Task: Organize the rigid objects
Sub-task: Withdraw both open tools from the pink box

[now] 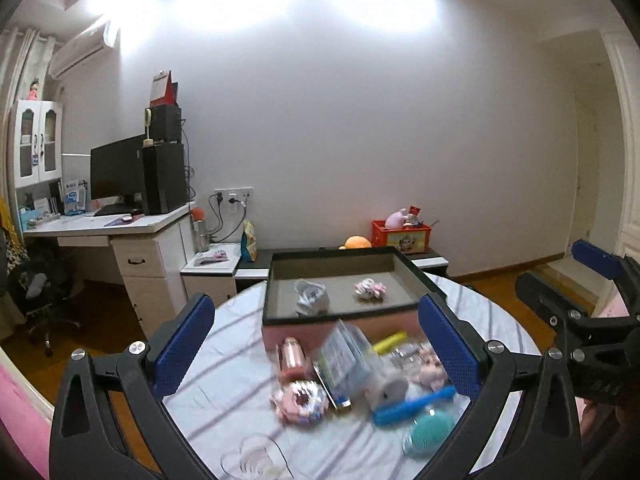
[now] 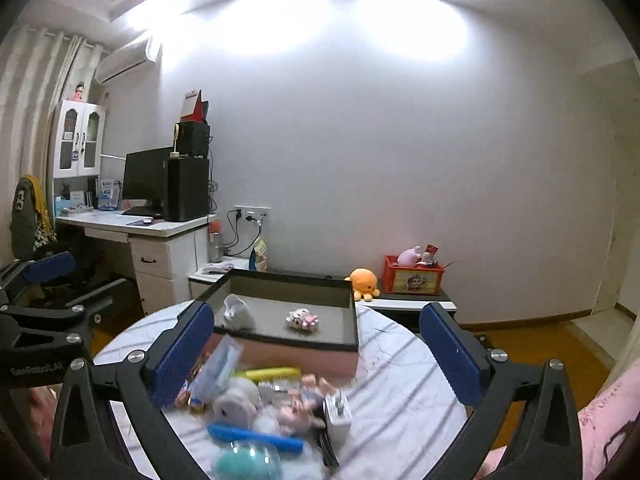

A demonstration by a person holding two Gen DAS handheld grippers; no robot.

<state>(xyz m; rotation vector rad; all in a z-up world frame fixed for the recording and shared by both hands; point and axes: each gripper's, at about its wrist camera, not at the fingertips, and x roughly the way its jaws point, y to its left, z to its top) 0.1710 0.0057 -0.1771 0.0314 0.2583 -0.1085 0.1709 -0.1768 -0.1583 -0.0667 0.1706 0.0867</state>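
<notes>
The landmark is the dark-rimmed tray (image 1: 280, 312), which stands on the far half of the striped round table (image 1: 224, 392); the heap of things to sort lies just in front of its near wall, below and ahead of both tools. The left gripper (image 1: 320, 344) is spread wide with nothing between its pads; the right gripper (image 2: 316, 354) is likewise spread and empty; the two hang side by side, level with each other.

The likeliest rigid pick, by my judgement, is the blue toothbrush (image 1: 414, 404); its long axis runs crosswise, roughly parallel to the tray's near wall, with one end tilted slightly towards the tray; in the right wrist view the toothbrush (image 2: 256, 438) sits low and central, so the right hand looks a little nearer. The yellow stick (image 2: 272, 373) lies the same way, just beside the tray's wall; the pink bottle (image 1: 294, 362) points towards the tray. Blur hides finer detail.
</notes>
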